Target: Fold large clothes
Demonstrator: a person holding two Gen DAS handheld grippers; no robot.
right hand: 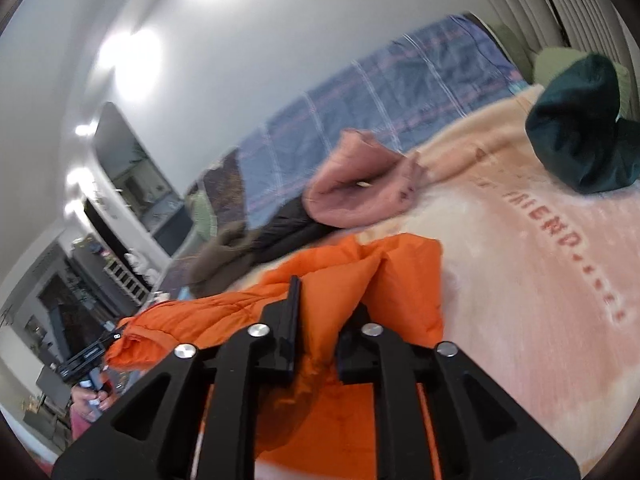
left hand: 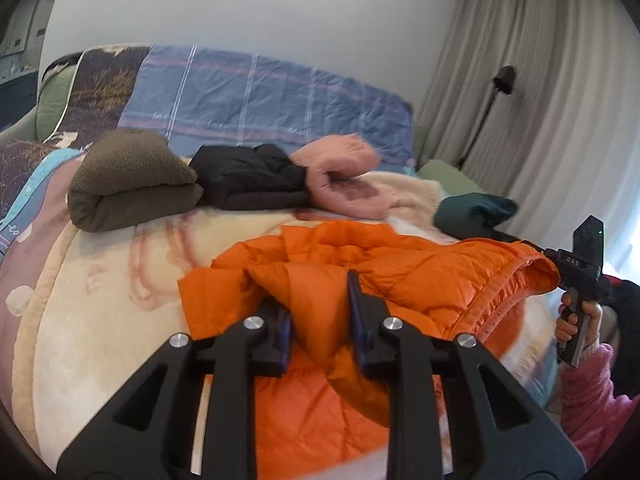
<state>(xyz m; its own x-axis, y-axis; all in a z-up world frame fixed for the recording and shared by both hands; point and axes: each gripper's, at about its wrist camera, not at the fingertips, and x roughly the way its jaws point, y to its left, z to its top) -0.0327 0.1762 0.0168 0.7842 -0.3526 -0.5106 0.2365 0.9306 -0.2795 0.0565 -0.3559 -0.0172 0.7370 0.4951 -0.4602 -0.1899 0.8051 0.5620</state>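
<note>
An orange puffer jacket [left hand: 380,264] lies partly folded on the cream blanket [left hand: 120,280] of a bed. My left gripper [left hand: 320,312] is shut on a bunched fold of the jacket's near edge. My right gripper [right hand: 324,312] is shut on another fold of the same jacket [right hand: 360,264] and holds that edge lifted. The right gripper also shows in the left wrist view [left hand: 560,258] at the jacket's right end, held by a hand in a pink sleeve. The left gripper shows in the right wrist view [right hand: 108,340] at the jacket's far left end.
Folded clothes lie at the back of the bed: an olive fleece [left hand: 132,184], a black jacket [left hand: 248,180], a pink garment [left hand: 344,176]. A dark green garment [left hand: 472,210] lies at the right. A blue plaid quilt [left hand: 260,96] is behind, with curtains [left hand: 540,80] and a floor lamp [left hand: 500,88] to the right.
</note>
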